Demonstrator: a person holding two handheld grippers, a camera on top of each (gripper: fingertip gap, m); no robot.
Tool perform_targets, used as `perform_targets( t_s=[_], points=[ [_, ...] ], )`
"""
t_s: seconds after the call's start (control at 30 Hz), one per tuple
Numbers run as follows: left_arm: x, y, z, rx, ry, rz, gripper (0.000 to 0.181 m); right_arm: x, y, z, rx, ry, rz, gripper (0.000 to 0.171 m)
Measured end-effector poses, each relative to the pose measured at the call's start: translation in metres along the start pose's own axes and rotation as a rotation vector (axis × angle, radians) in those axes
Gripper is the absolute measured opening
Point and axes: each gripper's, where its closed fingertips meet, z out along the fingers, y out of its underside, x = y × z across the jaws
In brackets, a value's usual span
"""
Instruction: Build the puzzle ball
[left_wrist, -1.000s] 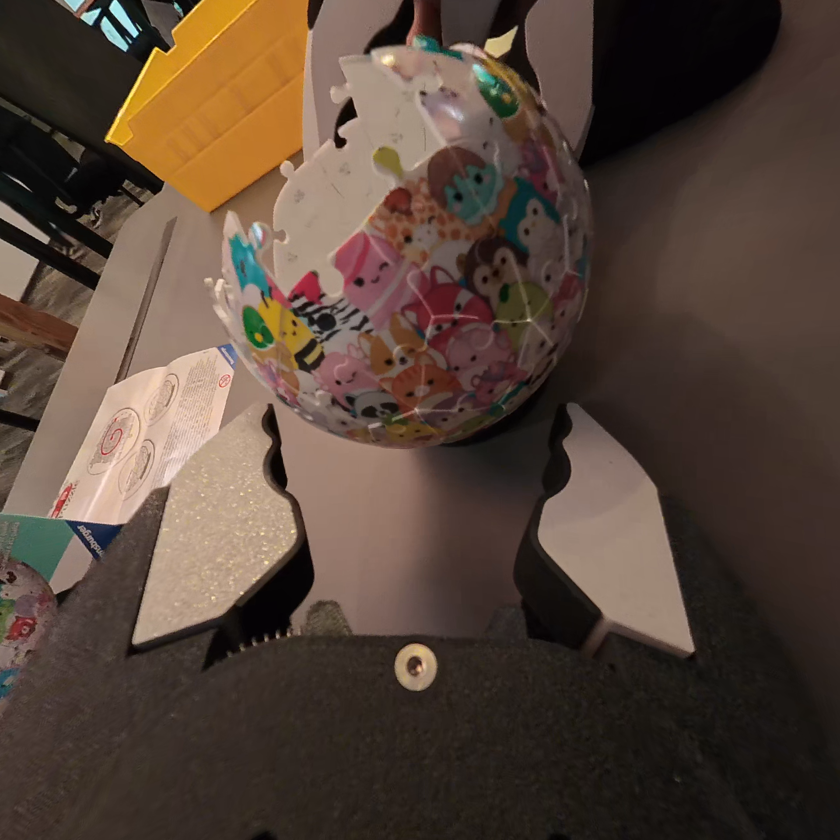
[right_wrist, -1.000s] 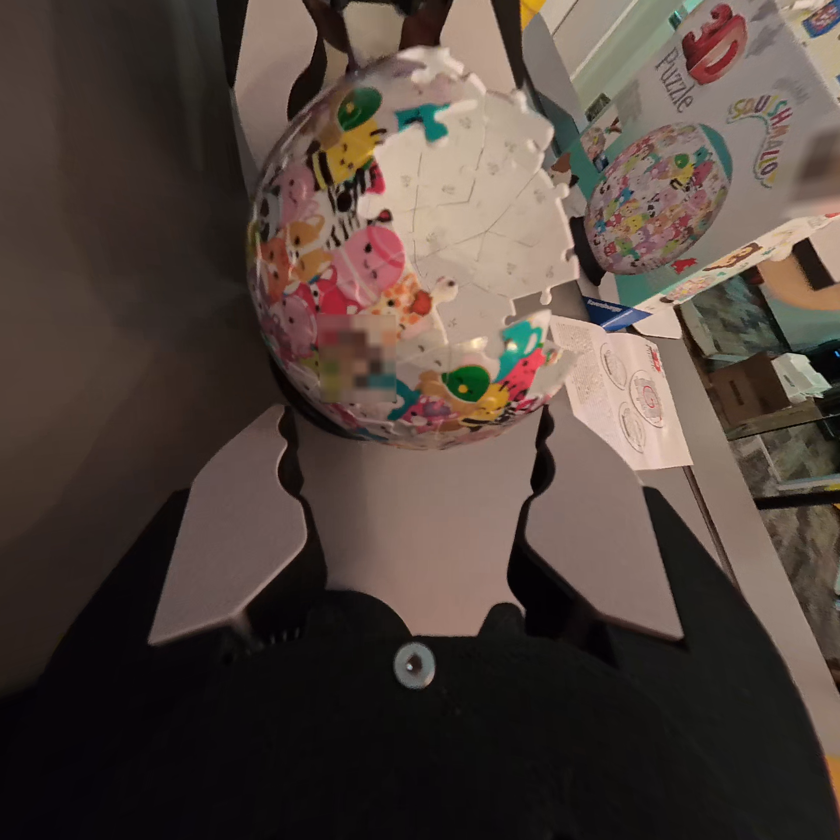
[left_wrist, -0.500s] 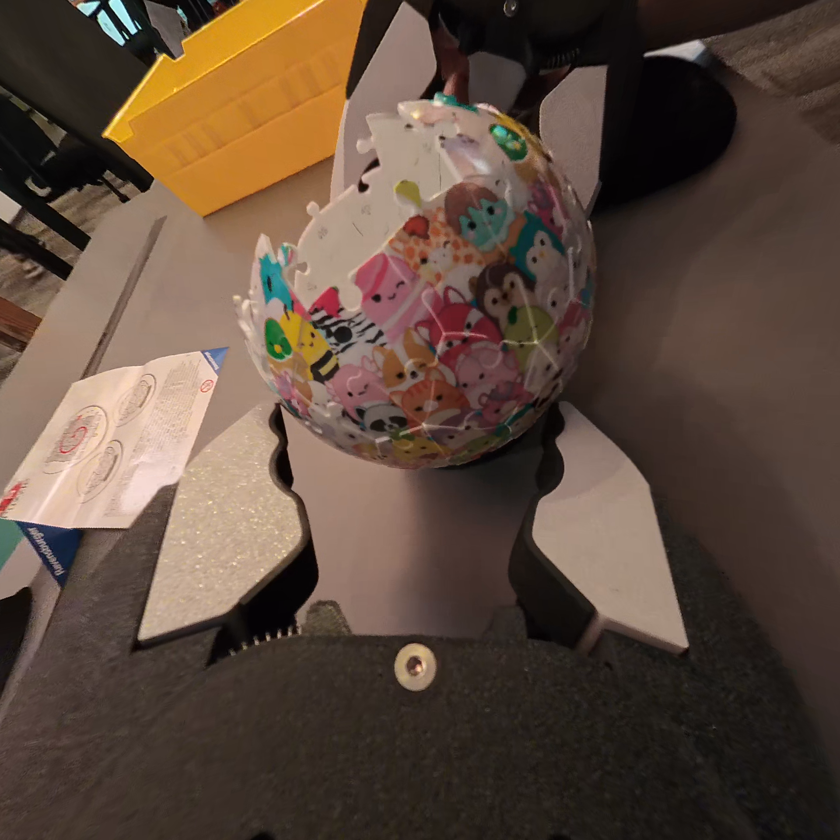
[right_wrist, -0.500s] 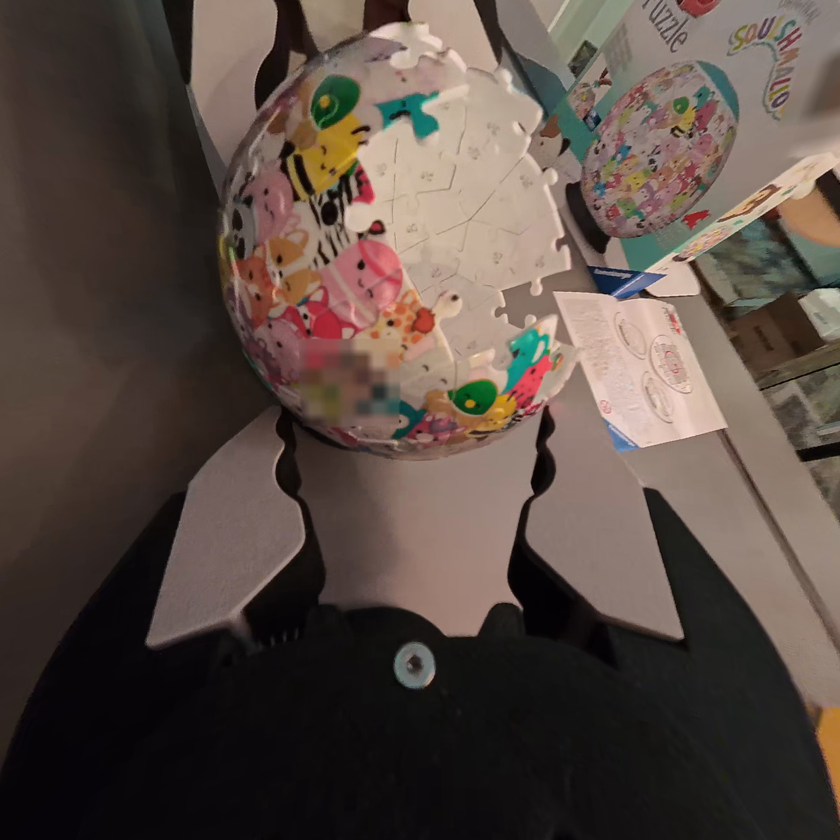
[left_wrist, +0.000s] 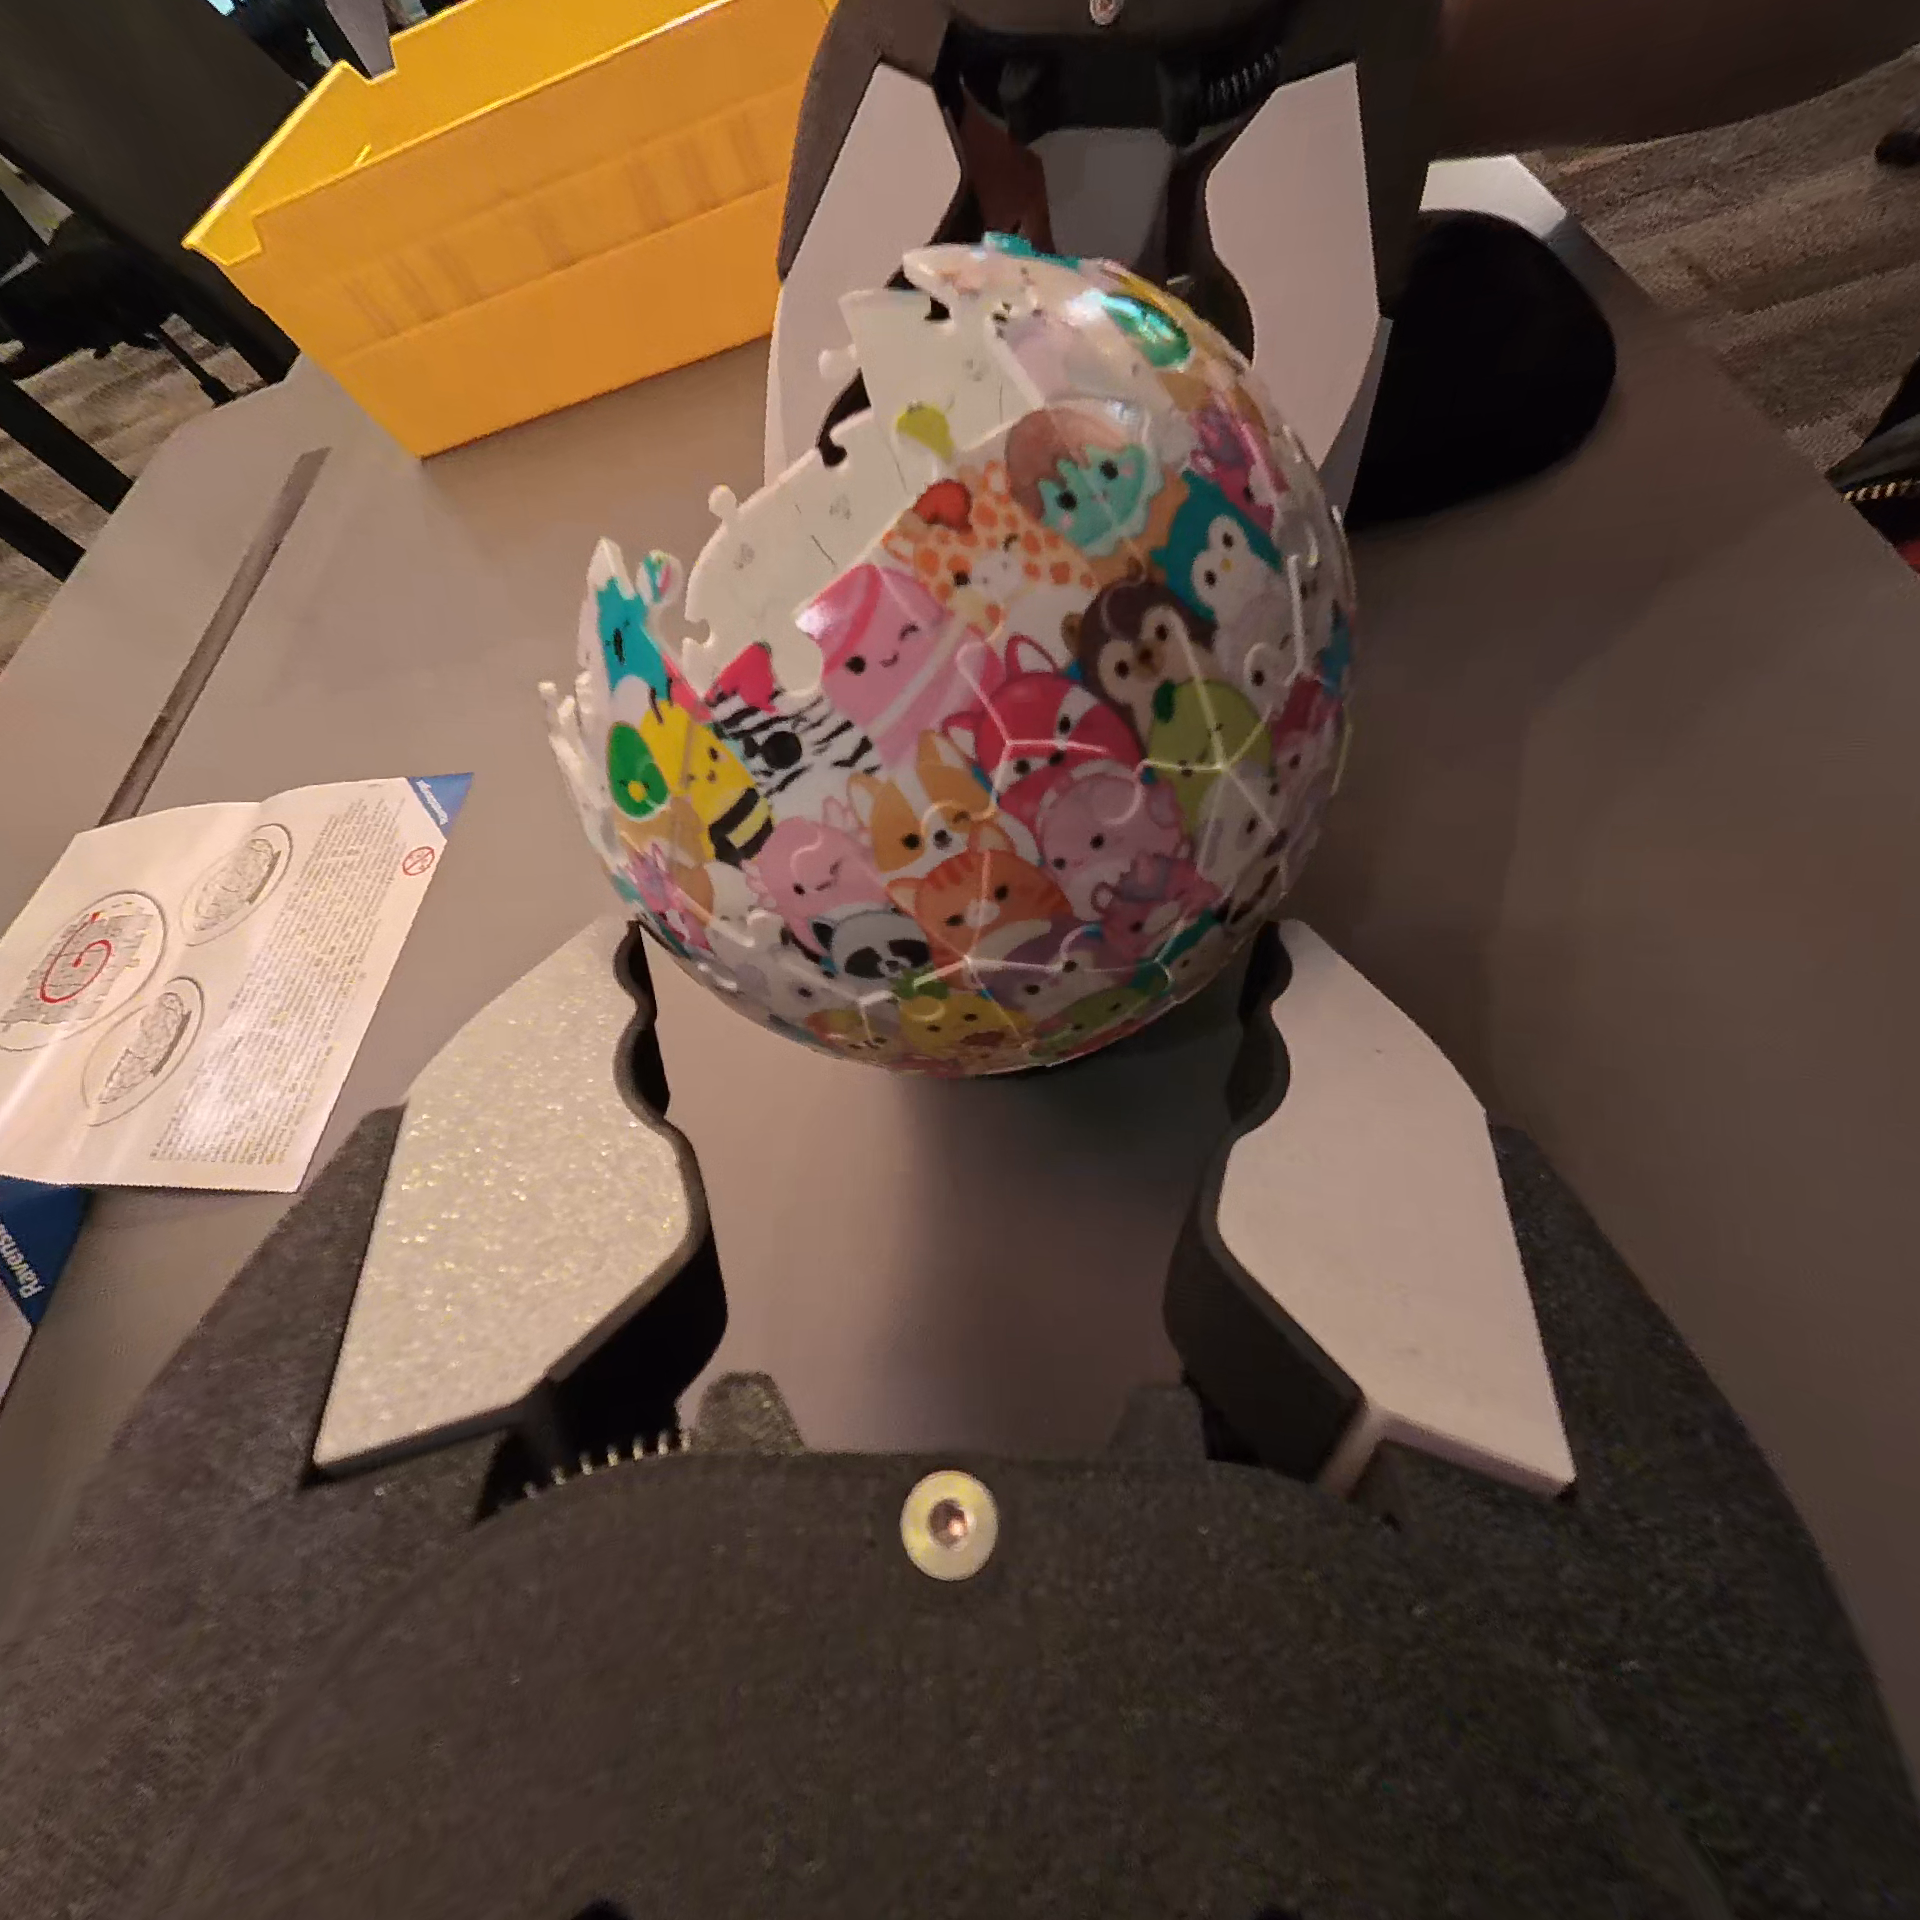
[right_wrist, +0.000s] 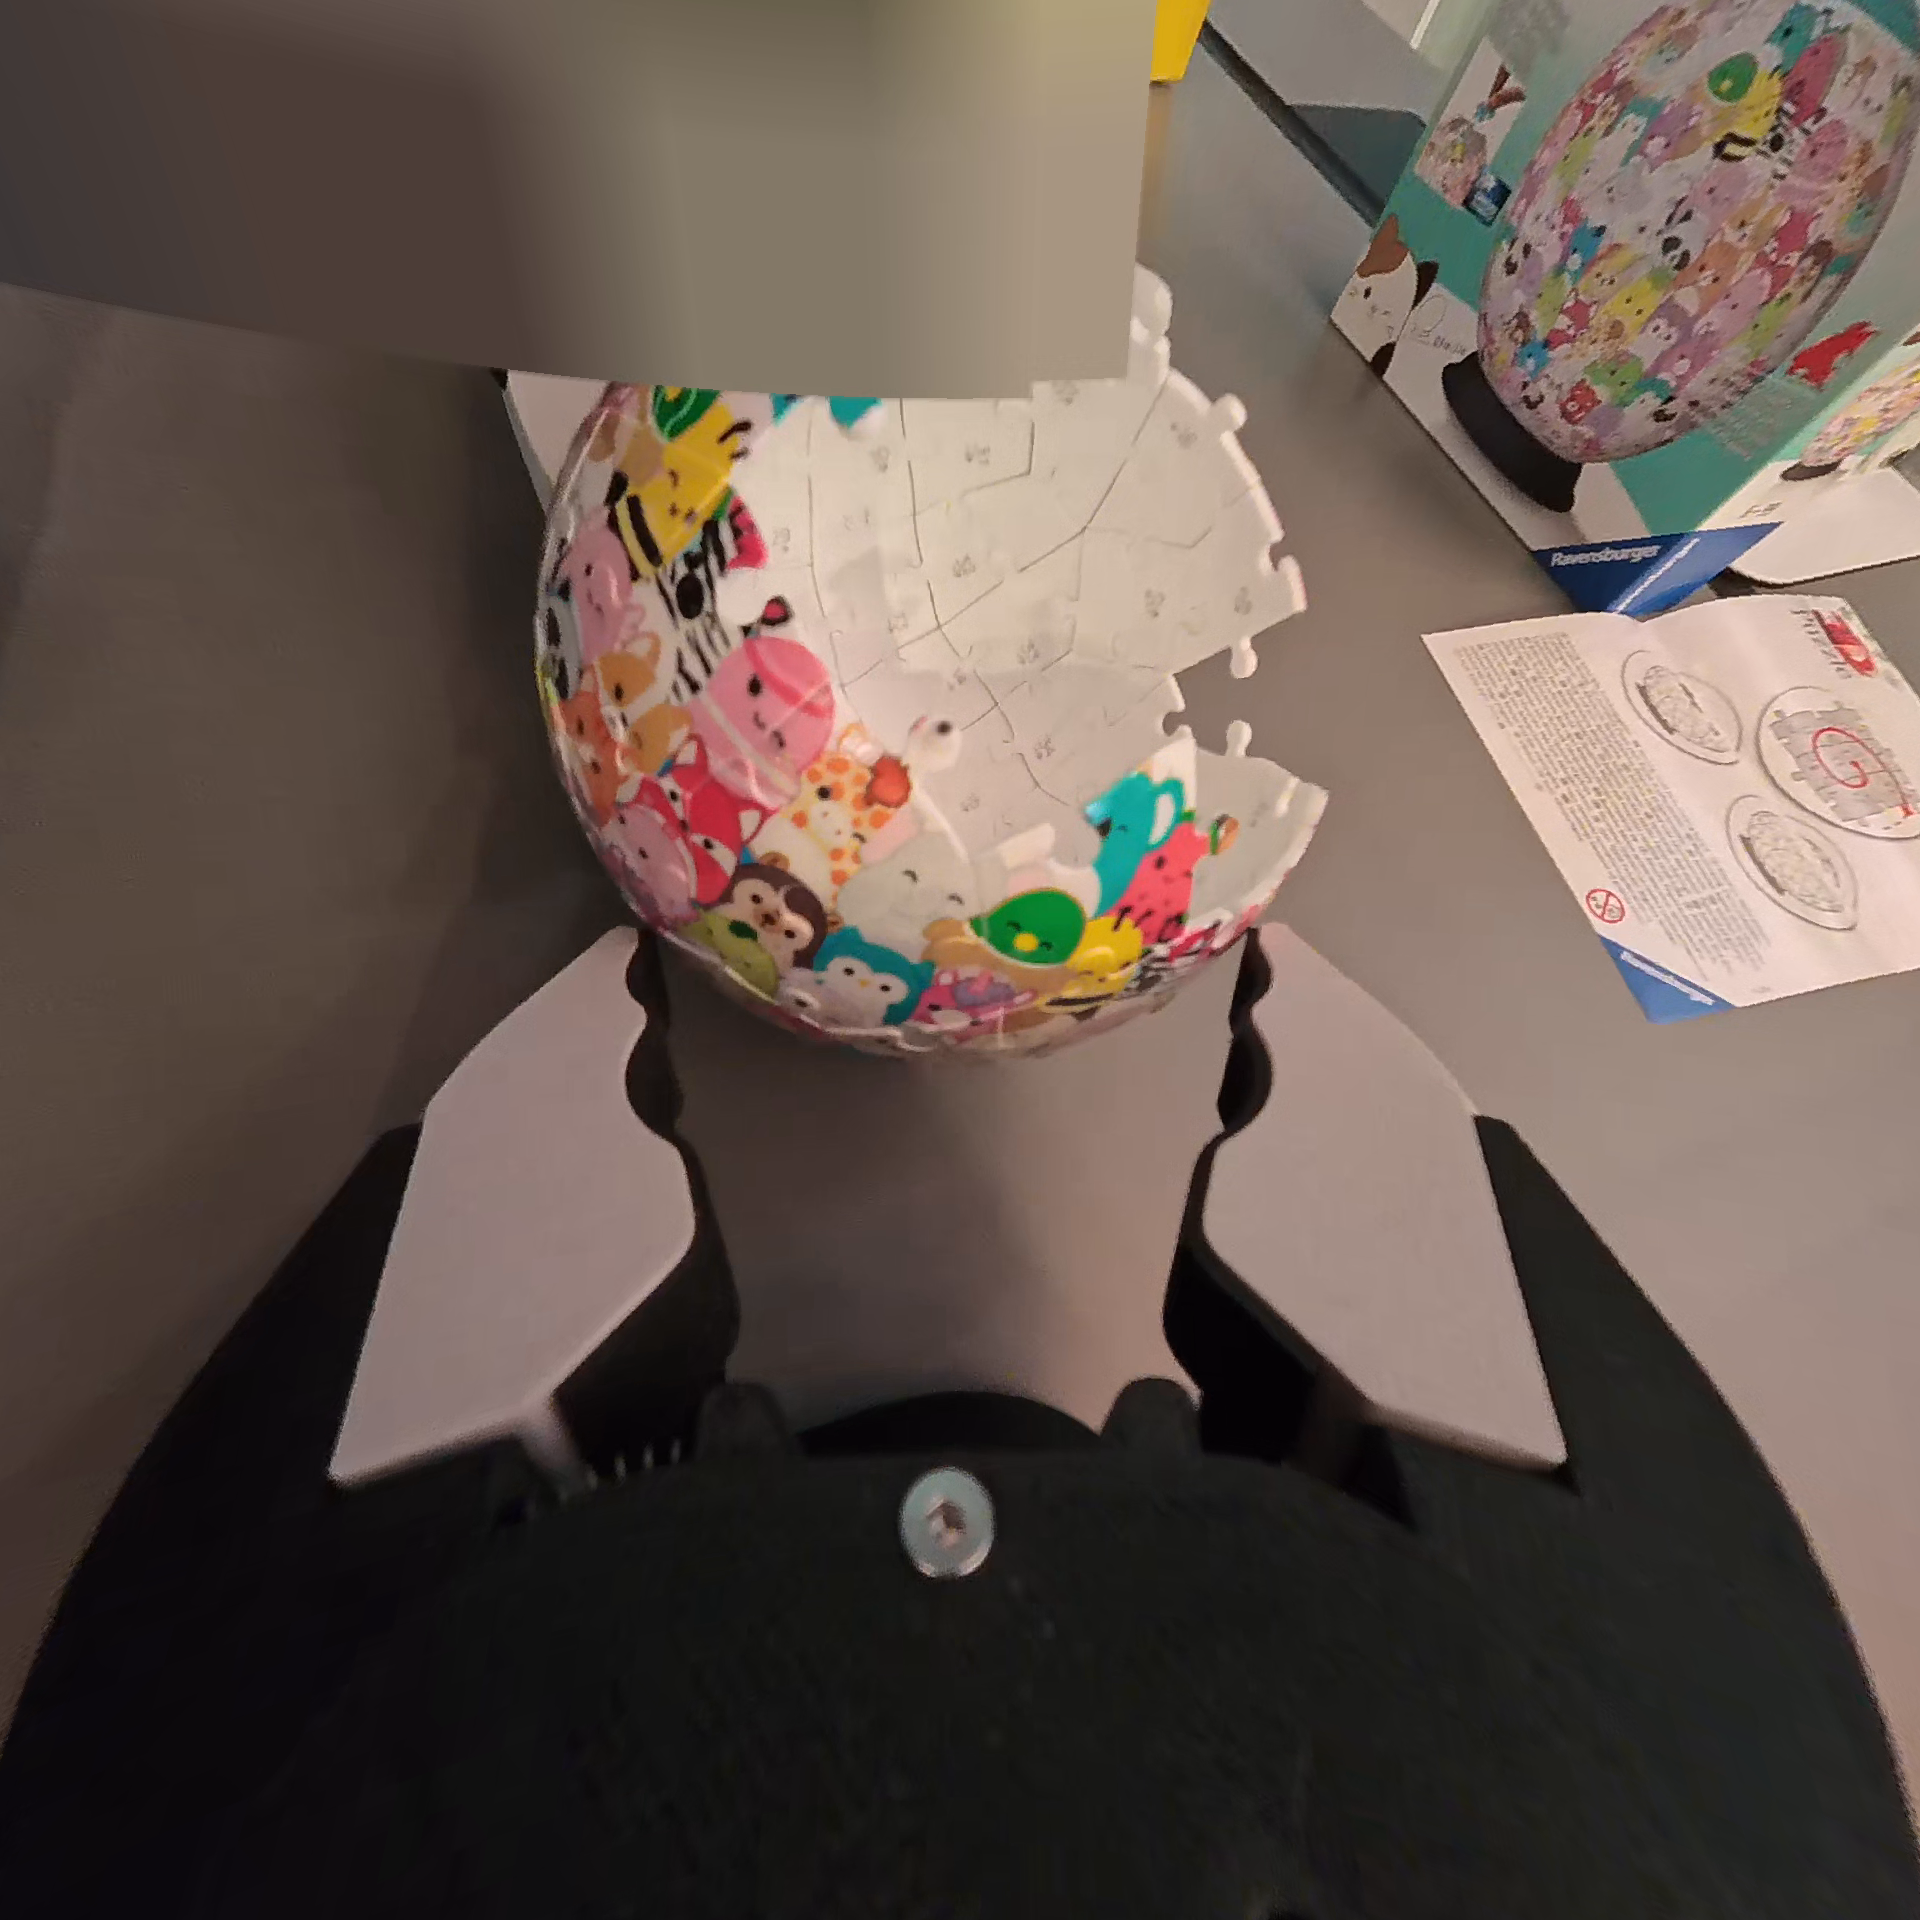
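Since it's just a thin shell of clipped-together plastic pieces, the ball (left_wrist: 966, 707) probably weighs next to nothing and would likely pop apart if squeezed hard. It sits mid-bench (left_wrist: 1558, 831), with a big gap on its left side showing the white insides. Going left to right: leaflet (left_wrist: 208, 987), then the left gripper (left_wrist: 951, 997), fingers spread wide and empty, tips right at the ball's bottom edge. Right gripper (right_wrist: 940, 987) is the same from the other side, spread, gripping nothing. I'd cradle the finished colourful part low down, never the jagged open rim.
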Motion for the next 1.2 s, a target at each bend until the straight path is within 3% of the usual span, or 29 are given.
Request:
perform_targets(
  t_s=[0.3,0.53,0.87,1.2],
  points=[
    [-0.002,0.007,0.001,-0.008,-0.023,0.023,0.104,0.002,0.003,0.005,-0.016,0.019,0.006,0.108],
    [-0.002,0.021,0.003,-0.058,-0.014,0.041,0.105,-0.001,0.017,0.006,-0.128,0.056,0.119,0.112],
    [-0.006,0.013,0.009,-0.002,-0.05,0.083,0.11,-0.001,0.015,0.014,-0.167,0.206,0.115,0.118],
    [-0.007,0.008,0.009,0.013,-0.059,0.07,0.11,-0.001,0.02,0.022,-0.228,0.218,0.119,0.118]
  ],
)
